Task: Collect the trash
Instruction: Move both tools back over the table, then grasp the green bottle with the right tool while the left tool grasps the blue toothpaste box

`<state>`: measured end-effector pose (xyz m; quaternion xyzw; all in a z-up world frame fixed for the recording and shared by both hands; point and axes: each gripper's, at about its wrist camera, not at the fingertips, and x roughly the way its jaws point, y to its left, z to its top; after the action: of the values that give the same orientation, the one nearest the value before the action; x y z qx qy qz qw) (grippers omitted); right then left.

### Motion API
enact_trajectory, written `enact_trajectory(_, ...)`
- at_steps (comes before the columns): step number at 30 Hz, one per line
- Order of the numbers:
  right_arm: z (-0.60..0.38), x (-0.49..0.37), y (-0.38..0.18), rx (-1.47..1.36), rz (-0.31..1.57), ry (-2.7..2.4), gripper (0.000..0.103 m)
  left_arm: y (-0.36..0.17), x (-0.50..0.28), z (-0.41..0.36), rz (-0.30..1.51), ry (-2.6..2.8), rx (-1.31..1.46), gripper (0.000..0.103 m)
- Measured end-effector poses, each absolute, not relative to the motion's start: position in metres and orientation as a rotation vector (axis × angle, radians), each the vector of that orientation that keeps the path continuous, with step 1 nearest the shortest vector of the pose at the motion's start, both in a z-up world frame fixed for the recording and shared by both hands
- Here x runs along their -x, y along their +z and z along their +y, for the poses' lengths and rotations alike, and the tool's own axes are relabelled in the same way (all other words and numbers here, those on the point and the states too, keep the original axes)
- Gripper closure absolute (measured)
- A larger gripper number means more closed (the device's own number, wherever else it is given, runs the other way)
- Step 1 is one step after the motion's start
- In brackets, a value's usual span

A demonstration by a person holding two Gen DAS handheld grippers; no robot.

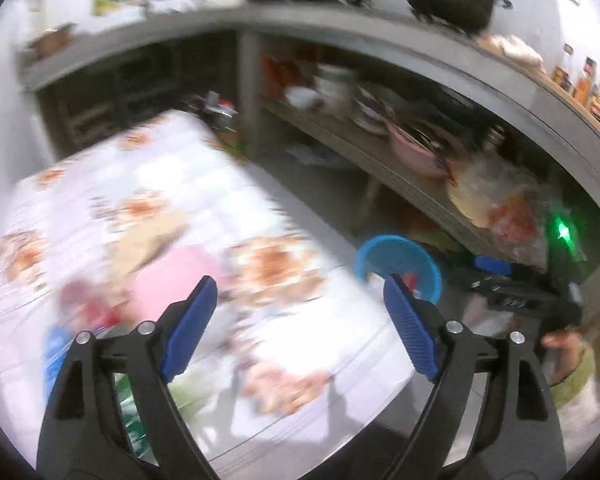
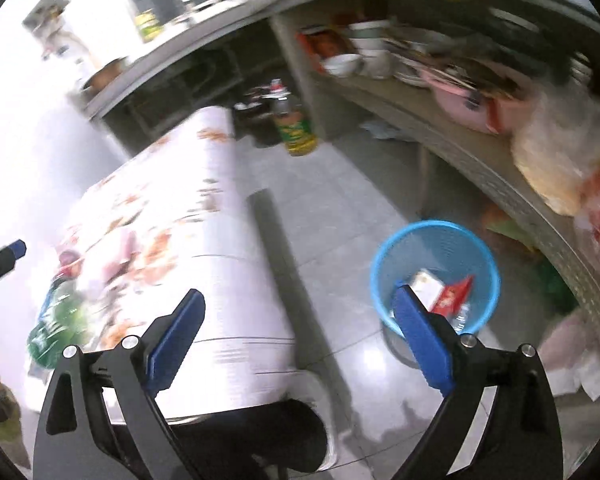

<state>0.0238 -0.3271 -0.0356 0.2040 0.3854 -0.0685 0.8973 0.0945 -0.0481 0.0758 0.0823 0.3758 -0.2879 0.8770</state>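
Left gripper (image 1: pixel 300 312): jaws wide, nothing between them, over the table (image 1: pixel 204 184) with its floral cloth. Right gripper (image 2: pixel 296 328): jaws wide, empty, at the table's right edge. Blue mesh wastebasket (image 2: pixel 480 248) on the floor right of the table, holding a white carton (image 2: pixel 426 286) and a red wrapper (image 2: pixel 456 294). Trash on the table, blurred: pink item (image 1: pixel 172 280), green plastic bottle (image 2: pixel 58 320) near left. Judged step: between pickups, with both tools free. Next move calls for lowering onto one table item, closing on it, and carrying it right to the basket.
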Motion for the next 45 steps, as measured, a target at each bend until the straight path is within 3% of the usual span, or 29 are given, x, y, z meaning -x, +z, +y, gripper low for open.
enact_trajectory(11,-0.233,-0.074,-0.012,-0.387,0.862,0.093,0.011,0.057,-0.056,0.059,0.723,-0.416,-0.148,0.020)
enact_trajectory(25,-0.122,-0.135,-0.058,-0.698,1.109,0.462,0.011,0.011,-0.059,0.116,0.821,-0.382,-0.041,0.020)
enact_trajectory(36,-0.108,-0.144,-0.070,-0.769,1.157,0.433,0.011,0.009,-0.073,0.103,0.790,-0.418,-0.093,0.020)
enact_trajectory(45,-0.123,-0.134,-0.071,-0.774,1.145,0.408,0.011,-0.002,-0.089,0.089,0.923,-0.526,0.001,0.020)
